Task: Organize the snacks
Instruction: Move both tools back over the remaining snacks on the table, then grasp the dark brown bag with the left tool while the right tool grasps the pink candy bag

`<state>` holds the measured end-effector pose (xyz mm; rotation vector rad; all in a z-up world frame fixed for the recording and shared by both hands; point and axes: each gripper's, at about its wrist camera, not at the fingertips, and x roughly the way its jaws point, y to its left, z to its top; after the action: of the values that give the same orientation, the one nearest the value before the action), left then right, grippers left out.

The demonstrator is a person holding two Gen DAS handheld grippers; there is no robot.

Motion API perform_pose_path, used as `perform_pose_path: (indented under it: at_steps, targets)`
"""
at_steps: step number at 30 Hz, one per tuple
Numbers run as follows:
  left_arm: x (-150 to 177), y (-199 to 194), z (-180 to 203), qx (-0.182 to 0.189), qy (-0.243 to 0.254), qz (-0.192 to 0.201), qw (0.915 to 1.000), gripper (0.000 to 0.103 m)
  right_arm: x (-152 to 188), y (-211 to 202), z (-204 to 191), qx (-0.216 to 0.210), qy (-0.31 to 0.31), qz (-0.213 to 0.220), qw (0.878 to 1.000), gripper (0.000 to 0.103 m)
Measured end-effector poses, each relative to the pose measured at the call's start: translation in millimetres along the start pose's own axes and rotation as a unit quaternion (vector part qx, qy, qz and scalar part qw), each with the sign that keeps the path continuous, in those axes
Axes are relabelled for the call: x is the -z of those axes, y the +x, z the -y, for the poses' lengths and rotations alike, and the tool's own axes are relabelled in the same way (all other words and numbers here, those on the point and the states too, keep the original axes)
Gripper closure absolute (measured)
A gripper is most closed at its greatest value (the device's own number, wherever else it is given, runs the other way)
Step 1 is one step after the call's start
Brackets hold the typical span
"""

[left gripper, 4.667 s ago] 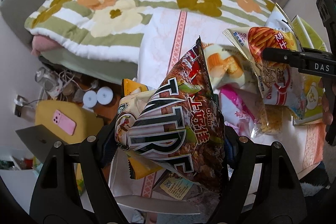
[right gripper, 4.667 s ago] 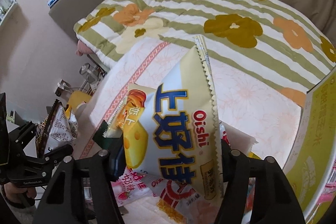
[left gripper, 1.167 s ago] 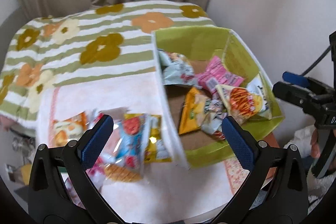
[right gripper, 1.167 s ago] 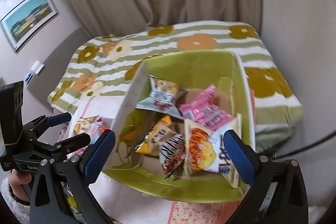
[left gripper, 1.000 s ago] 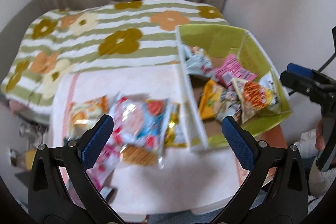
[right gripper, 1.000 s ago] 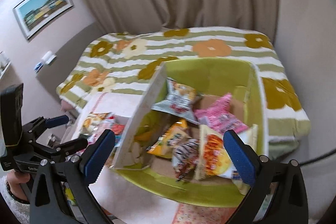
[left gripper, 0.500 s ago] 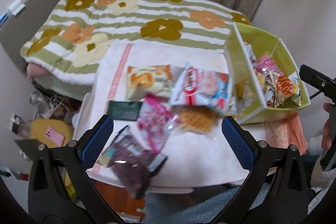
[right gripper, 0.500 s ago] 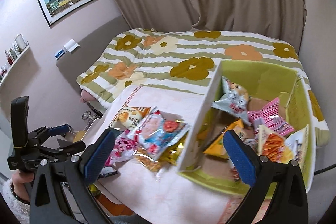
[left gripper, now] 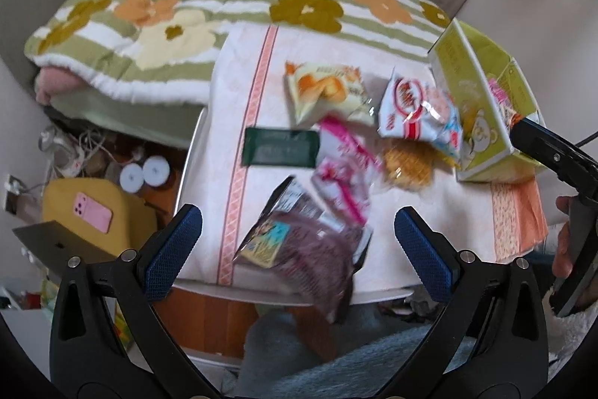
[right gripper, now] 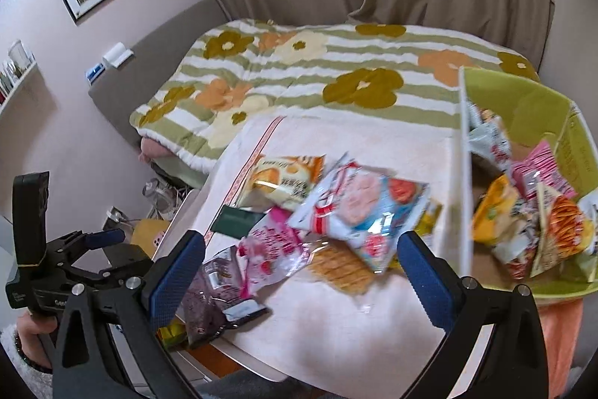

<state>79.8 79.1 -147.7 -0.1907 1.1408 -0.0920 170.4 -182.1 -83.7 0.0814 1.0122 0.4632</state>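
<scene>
A lime-green box (right gripper: 530, 103) sits beside a white cloth (left gripper: 418, 208) edged with a pink lattice stripe; on the cloth, a dark maroon packet (left gripper: 317, 260), a dark green packet (left gripper: 280, 147), a pink-and-white packet (left gripper: 342, 171). Behind, a green-and-white striped quilt (right gripper: 317, 70) with olive, orange and cream flowers.

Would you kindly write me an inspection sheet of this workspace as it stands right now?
Surface: table under a pale cloth, partly bare.
Job's things: green box at the right holds several snack bags; six or so packets lie loose on the cloth, among them a purple bag overhanging the near edge, a pink bag and a dark green packet.
Clutter: pink phone on a yellow thing left of the table.
Grippers: left gripper and right gripper both open, holding nothing.
Cables: tangle on the floor at left.
Surroundings: bed with flowered blanket, curtain, framed picture.
</scene>
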Motion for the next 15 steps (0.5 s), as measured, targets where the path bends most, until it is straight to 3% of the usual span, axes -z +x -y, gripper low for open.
perform_pose_path:
  at_steps: [8, 11, 15]
  targets:
    - [23, 34, -24, 0.035, -0.038, -0.053, 0.9972, 0.001, 8, 59, -24, -0.009, -0.015, -0.053, 0.998, 0.001]
    - [27, 43, -25, 0.054, -0.067, -0.059, 0.9945, 0.001, 8, 71, -28, -0.023, -0.035, -0.065, 0.997, 0.001]
    - [31, 57, -20, 0.05, -0.096, -0.072, 0.9916, 0.001, 11, 94, -31, -0.056, -0.071, -0.09, 0.992, 0.001]
